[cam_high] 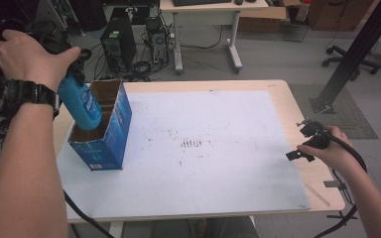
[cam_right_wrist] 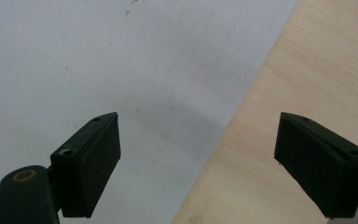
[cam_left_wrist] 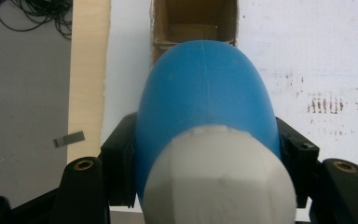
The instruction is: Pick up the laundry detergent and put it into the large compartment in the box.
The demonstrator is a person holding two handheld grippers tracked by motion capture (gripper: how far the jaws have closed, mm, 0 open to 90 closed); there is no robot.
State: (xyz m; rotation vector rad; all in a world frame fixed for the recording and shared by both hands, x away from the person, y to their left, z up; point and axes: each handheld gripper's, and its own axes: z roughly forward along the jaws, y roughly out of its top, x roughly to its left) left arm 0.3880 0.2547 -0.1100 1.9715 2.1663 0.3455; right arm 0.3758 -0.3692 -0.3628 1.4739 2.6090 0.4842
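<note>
The smooth blue plastic bottle (cam_high: 82, 103) slants base-down into the open top of the blue cardboard box (cam_high: 110, 134), its pale ribbed cap (cam_left_wrist: 219, 177) uppermost. The left gripper (cam_left_wrist: 205, 154) clamps its neck. The right gripper (cam_right_wrist: 198, 163) gapes empty over the table (cam_high: 297, 106).

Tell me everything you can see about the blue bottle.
The blue bottle looks like smooth plastic, with a white cap and a label of white print on its side. The left tongs are shut on it near the cap end, one black jaw on each side. It hangs tilted, base downward, over the open top of the blue cardboard box at the table's left; its base seems to dip into one compartment.
</note>
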